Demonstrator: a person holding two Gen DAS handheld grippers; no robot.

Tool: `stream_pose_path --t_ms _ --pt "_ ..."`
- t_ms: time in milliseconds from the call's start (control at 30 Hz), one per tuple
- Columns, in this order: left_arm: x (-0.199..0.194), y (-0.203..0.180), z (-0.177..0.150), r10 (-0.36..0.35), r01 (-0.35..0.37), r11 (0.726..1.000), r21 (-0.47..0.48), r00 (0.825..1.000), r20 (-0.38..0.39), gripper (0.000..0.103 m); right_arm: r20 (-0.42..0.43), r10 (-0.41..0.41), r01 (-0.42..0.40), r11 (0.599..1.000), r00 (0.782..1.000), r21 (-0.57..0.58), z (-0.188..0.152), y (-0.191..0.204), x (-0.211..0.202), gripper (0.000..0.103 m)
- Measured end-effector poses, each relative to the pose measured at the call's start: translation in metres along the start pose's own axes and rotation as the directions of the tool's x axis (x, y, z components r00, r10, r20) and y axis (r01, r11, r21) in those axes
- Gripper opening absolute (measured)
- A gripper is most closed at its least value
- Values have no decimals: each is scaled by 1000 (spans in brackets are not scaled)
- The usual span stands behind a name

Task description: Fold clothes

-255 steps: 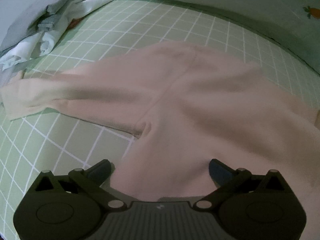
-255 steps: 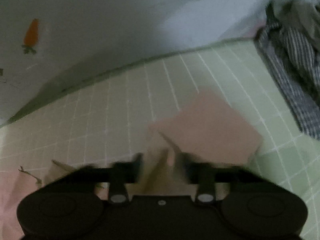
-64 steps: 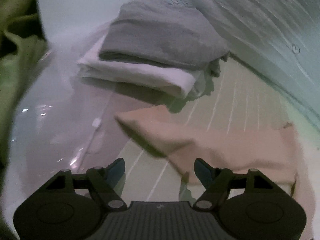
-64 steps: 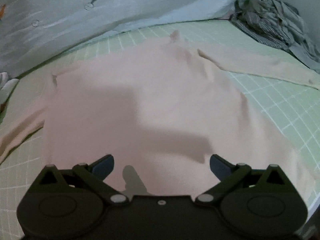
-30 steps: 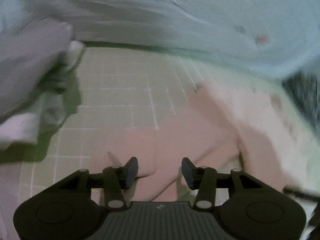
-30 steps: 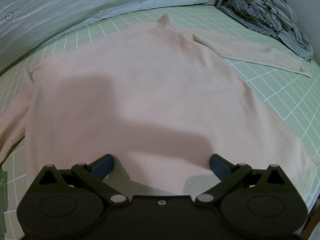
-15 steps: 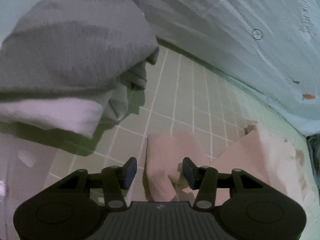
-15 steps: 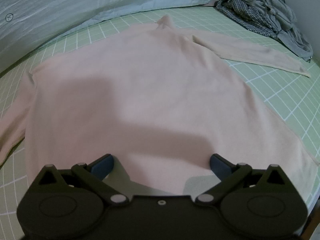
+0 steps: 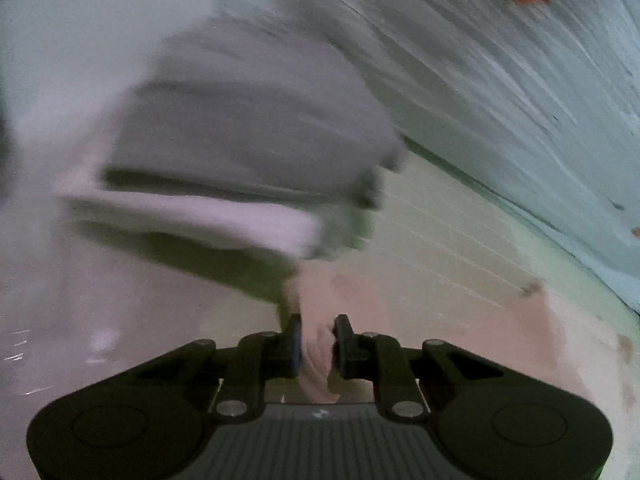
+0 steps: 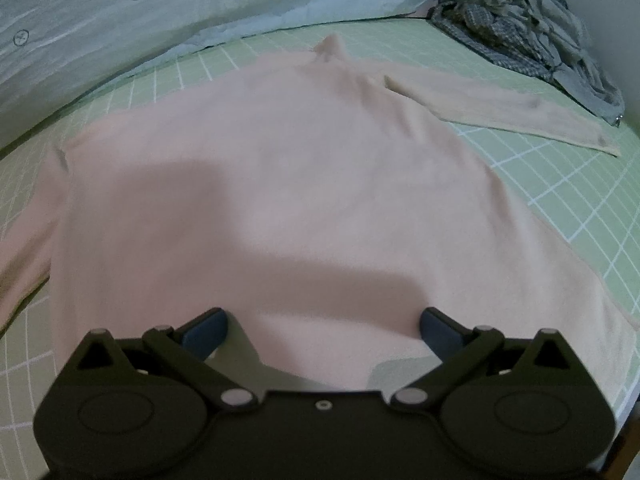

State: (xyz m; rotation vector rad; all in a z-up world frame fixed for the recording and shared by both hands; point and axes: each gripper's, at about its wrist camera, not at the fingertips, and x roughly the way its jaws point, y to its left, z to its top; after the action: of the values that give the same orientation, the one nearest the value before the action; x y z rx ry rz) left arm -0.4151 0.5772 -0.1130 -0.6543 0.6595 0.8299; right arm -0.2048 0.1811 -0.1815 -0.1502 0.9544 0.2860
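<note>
A pale pink sweater (image 10: 304, 168) lies spread flat on the green grid sheet (image 10: 580, 184), neck at the far side, one sleeve (image 10: 500, 112) stretched out to the right. My right gripper (image 10: 322, 324) hovers open over the near hem with nothing between its fingers. In the blurred left wrist view, my left gripper (image 9: 319, 336) is closing its jaws on the bunched end of the other pink sleeve (image 9: 340, 292), and the fabric is pinched between the pads. The sweater's shoulder (image 9: 540, 320) shows at the right.
A folded stack, grey over white (image 9: 248, 152), lies just beyond the left gripper. A crumpled pile of checked and grey clothes (image 10: 532, 20) sits at the far right corner. A pale blue quilt with carrot prints (image 10: 160, 8) runs along the back.
The left gripper's jaws have narrowed from half open to pinching the sleeve end, and its view has swung and blurred. The right gripper and the sweater body have not moved.
</note>
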Motion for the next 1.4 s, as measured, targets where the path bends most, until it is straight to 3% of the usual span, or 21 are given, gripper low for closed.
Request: stream_pose_path --t_ms 167,467,533,700,800,933,1067,1167,1200,1233,1400 --pt "-40 29 -31 125 -124 990 -60 992 19 17 -10 23 -23 1000 1000 -20 0 -4 -2 103" --pt "-71 57 -67 160 -163 980 -112 987 -35 20 -28 49 -51 997 998 -62 -16 -15 -16 103" --pt "-73 59 -69 162 -166 979 -116 986 -42 28 -27 53 -54 996 998 -67 -20 -14 -19 103" --pt "-53 57 -56 123 -129 988 -85 990 -67 34 -31 59 -61 995 998 -79 -26 -13 -23 103" --pt "-36 57 -45 137 -141 988 -54 988 -78 35 -37 58 -61 995 998 -83 -26 -11 -23 103" --pt "-15 61 -34 152 -158 986 -51 984 -96 47 -41 57 -61 994 998 -88 -25 -12 -22 103" --pt "-3 63 -30 153 -160 985 -65 983 -105 46 -48 54 -58 995 997 -86 -24 -11 -22 103" --pt "-3 64 -30 152 -159 986 -55 983 -103 35 -51 51 -55 995 997 -84 -24 -9 -22 103" --pt "-3 64 -29 152 -158 986 -52 983 -102 12 -51 50 -54 995 997 -84 -23 -9 -22 103" --pt "-3 64 -29 152 -158 986 -49 983 -101 6 -51 49 -53 995 998 -82 -23 -8 -23 103" --pt "-18 65 -35 145 -148 988 -38 987 -77 5 -43 46 -50 996 998 -80 -26 -7 -23 103"
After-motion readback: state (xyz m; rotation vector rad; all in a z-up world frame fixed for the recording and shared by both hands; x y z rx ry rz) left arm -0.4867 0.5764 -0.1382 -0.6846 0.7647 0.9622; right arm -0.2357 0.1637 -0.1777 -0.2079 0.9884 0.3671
